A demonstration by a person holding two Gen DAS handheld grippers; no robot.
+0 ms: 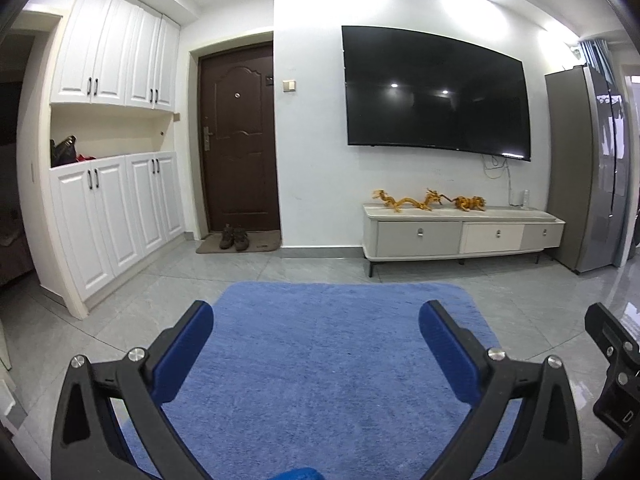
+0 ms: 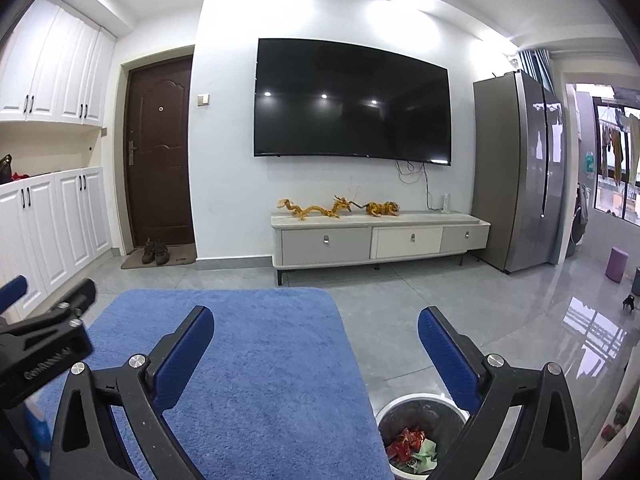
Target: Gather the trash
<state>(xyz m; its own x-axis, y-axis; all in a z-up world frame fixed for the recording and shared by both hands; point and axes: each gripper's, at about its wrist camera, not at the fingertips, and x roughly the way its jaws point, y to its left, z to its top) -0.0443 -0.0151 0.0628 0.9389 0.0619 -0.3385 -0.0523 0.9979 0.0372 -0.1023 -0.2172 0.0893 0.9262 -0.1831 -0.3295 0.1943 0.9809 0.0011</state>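
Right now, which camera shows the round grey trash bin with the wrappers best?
The right wrist view: the round grey trash bin sits on the tiles beside the blue fluffy rug, holding red and green wrappers. The left wrist view shows none of it, only rug and floor.

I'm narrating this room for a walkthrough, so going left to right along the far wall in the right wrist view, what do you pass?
White cabinets → brown door with shoes on its mat → light switch → wall TV above the TV console → grey fridge → window with hanging laundry.
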